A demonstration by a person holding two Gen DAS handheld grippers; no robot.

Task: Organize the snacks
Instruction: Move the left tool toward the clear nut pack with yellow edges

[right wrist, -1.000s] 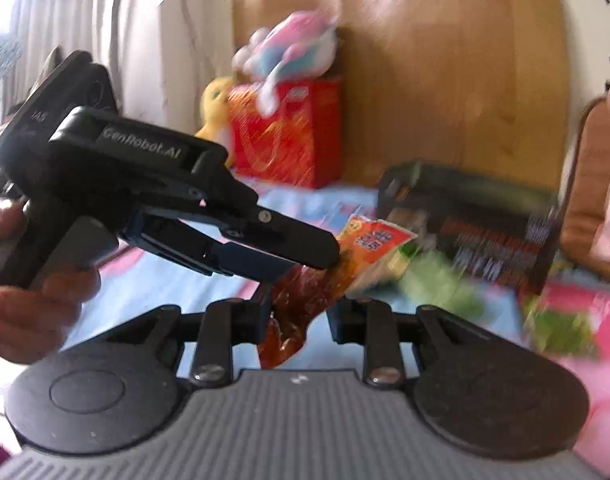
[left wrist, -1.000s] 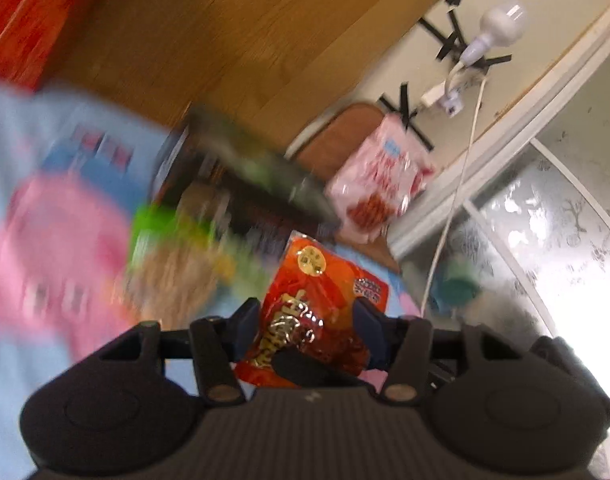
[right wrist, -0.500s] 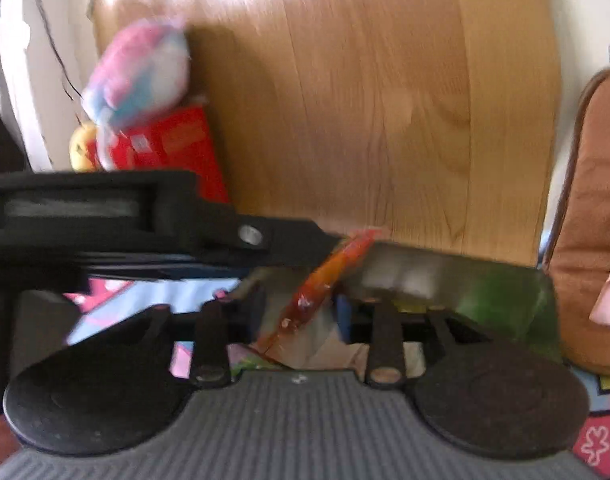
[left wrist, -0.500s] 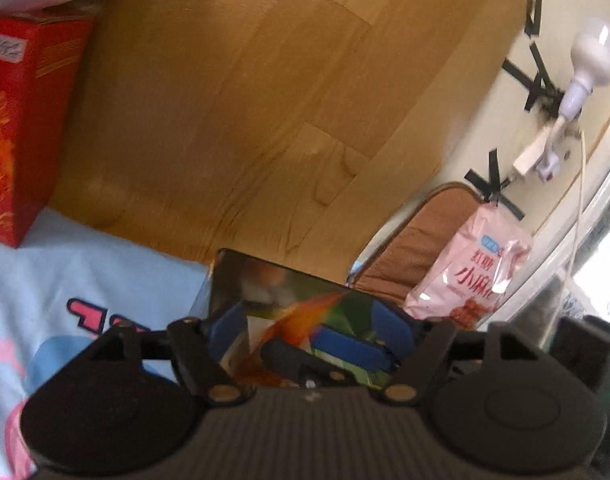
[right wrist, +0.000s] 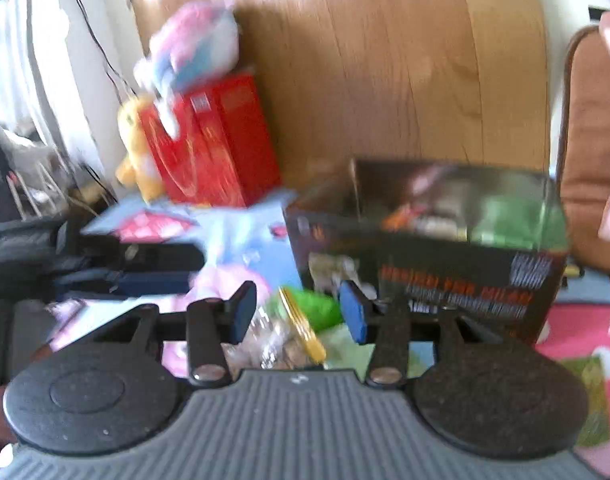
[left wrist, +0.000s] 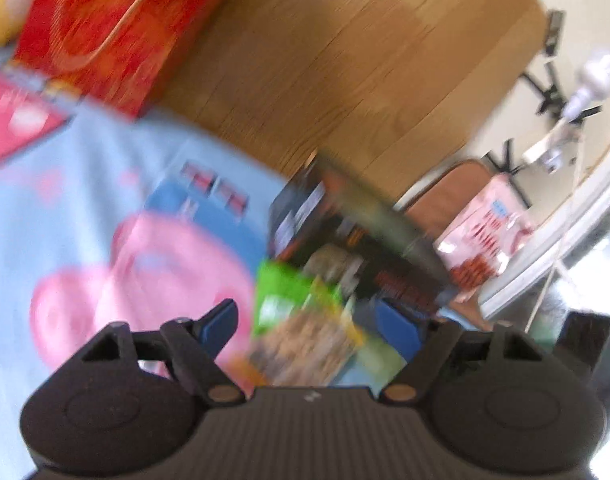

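Both views are blurred. The green snack packet (left wrist: 301, 320) lies on the blue cartoon bedsheet (left wrist: 85, 208), in front of the dark box (right wrist: 425, 256). The left gripper (left wrist: 317, 320) is opening, fingers apart around the packet without pressing it. The right gripper (right wrist: 301, 308) is closing, the packet between its fingers, untouched. The box's orange lettering is unreadable

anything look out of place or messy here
One thing: a green snack packet lies loose on the bedsheet in front of the dark box, not inside it with the other packets. Nothing looks spilled or torn, though both views are blurred.
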